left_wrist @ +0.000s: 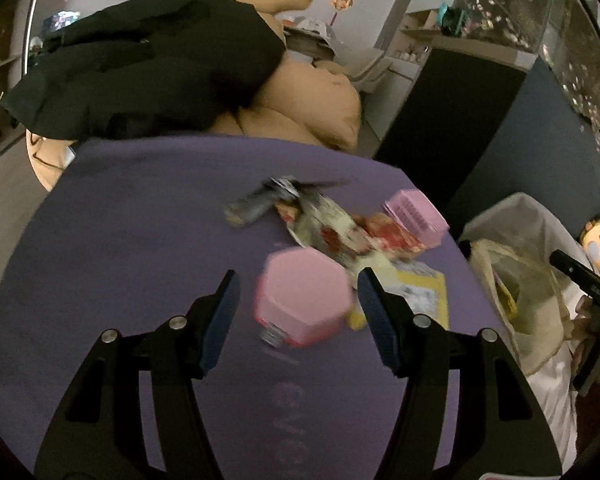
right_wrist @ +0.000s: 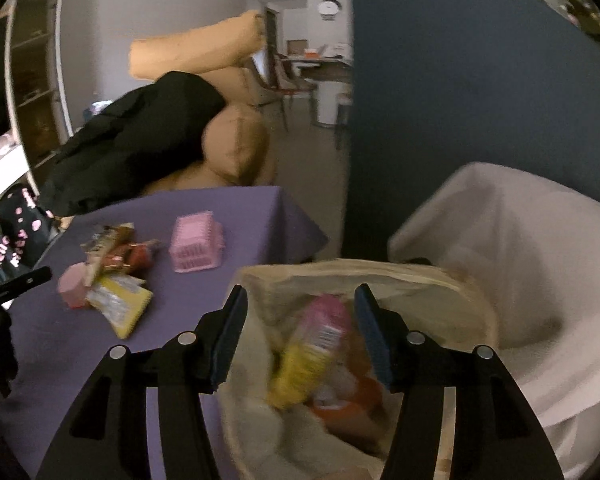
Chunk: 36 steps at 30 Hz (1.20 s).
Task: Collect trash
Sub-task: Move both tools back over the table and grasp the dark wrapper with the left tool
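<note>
Left gripper gapes wide around the pink hexagonal box, ungripped; closing comes next. Right gripper hangs open, empty, over the trash bag.

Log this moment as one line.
left gripper: open, around pink hexagonal box | right gripper: open, over bagged trash bin | yellow-pink wrapper in bin

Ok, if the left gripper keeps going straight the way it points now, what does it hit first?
Most likely the pink hexagonal box on the purple tablecloth: it sits between the open jaws of the left gripper, just ahead. Beyond it lies the pile of snack wrappers. Motion blur makes the depth uncertain.
</note>
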Available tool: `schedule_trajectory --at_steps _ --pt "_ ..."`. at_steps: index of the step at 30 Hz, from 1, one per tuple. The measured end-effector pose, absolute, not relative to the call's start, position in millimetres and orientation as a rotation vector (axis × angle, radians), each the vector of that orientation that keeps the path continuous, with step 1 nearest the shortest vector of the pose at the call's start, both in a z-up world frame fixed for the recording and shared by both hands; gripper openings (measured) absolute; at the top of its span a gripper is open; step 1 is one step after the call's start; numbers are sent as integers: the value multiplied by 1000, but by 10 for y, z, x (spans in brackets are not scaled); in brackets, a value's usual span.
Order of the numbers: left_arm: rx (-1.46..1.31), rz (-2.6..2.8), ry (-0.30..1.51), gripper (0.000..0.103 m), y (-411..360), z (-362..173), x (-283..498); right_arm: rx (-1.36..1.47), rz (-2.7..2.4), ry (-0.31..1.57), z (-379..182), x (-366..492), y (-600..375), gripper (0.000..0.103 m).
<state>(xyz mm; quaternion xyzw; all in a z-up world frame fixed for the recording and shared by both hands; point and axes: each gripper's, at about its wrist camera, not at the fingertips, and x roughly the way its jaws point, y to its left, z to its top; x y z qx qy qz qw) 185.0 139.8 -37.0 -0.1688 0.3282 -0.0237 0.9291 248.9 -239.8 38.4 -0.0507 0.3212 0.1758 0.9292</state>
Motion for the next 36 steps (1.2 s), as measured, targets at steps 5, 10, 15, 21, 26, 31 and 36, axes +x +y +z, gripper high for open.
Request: schedule_trajectory --at_steps 5,10,15,21,26,31,36 --pt "-242 -107 630 58 1561 -334 2140 -127 454 695 344 2460 -1994 53" --pt "-273 -165 695 58 1669 -346 2661 -161 472 698 286 2410 -1712 53" --pt "-258 -127 798 58 1621 -474 3135 -152 459 703 200 2439 -1607 53" --pt "-353 -156 877 32 1656 -663 3253 -134 458 745 69 2519 -1524 53" --pt "-378 -158 822 28 1742 -523 2944 -170 488 786 -71 2603 -1332 53" --pt "-436 -150 779 28 1890 -312 2528 -231 587 797 -142 2632 -985 53" --pt "-481 -112 793 28 1990 -314 2181 -322 725 764 -174 2660 -577 53"
